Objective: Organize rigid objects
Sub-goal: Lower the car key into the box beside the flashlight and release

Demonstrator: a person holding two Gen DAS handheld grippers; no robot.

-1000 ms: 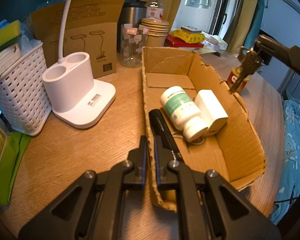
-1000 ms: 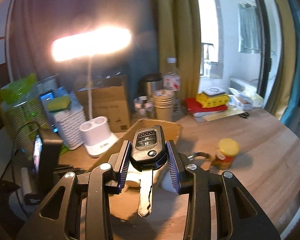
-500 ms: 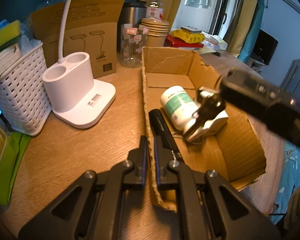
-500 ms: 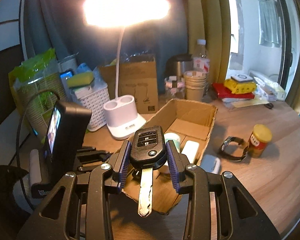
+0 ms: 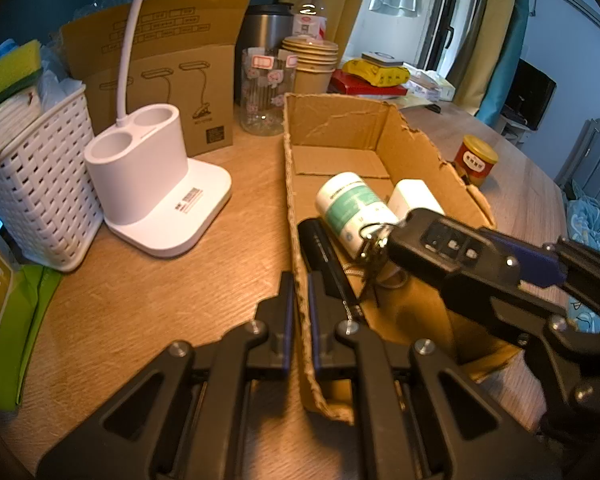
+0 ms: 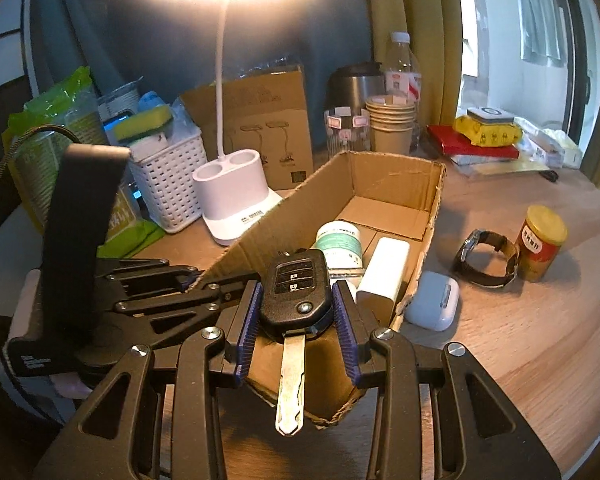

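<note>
We are pinching car key [image 6: 295, 292] in right tongs [image 6: 295, 312] above box [image 5: 420, 152]; left tongs [image 5: 297, 320] clamping box wall. Risk: key snagging bottle [image 5: 352, 208], landing outside.

Bottle [image 6: 338, 241] and charger [image 6: 384, 274] inside box [image 6: 396, 176]; earbud case [image 6: 434, 300], watch [image 6: 484, 258], jar [image 6: 542, 248] right of it.

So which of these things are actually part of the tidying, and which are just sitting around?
Part of the job:
car key in the right gripper
cardboard box, its wall pinched by the left gripper
pill bottle

Lying about:
desk lamp
white basket
paper cups
</note>
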